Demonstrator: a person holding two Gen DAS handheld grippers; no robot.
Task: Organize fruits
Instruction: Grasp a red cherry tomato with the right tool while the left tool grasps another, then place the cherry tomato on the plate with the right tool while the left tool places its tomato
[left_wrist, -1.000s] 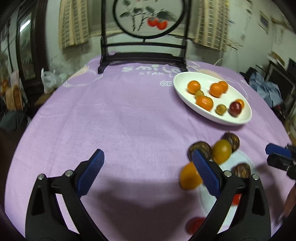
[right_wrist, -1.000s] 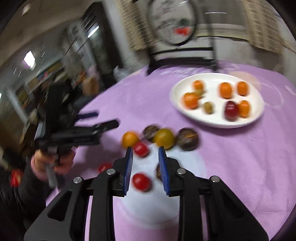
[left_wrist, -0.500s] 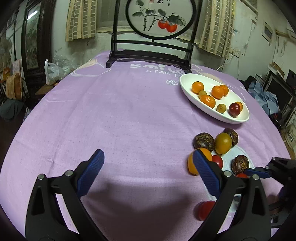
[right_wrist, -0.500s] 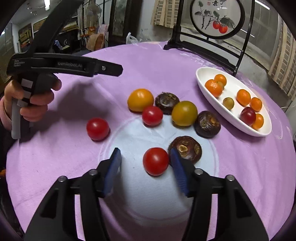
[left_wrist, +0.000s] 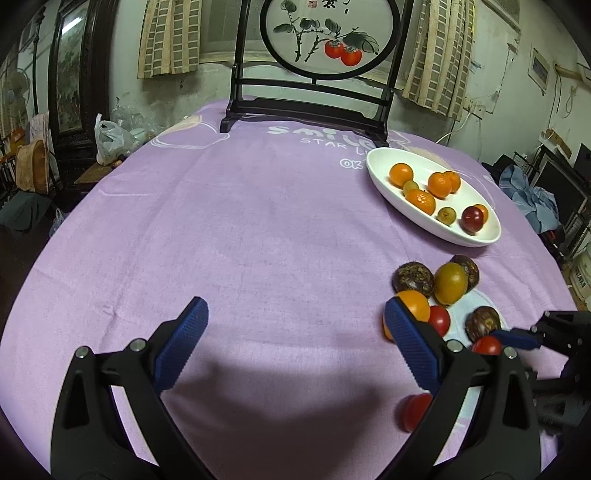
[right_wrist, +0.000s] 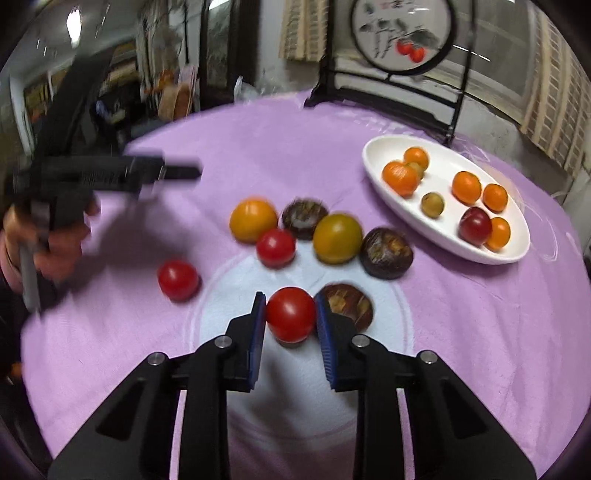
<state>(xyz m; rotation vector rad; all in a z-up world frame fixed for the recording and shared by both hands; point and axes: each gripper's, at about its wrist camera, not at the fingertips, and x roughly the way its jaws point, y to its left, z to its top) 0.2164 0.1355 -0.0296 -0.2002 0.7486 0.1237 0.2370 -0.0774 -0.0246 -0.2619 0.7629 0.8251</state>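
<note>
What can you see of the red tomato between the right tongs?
The red tomato is small, round, smooth and glossy, with a soft highlight on top. It sits between the blue ribbed pads of the right tongs, which are shut on it, one pad on each side. Below it is the pale round patch of the purple cloth; a dark brown fruit lies close on its right.

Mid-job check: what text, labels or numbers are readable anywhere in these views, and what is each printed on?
"SMILE" (end hidden): white print on the purple tablecloth.
"STAR L" (cut off): same cloth, line below.
"OK" (cut off by the white oval dish): same cloth.
Red seal and characters on the round painted screen: too small to read.
</note>
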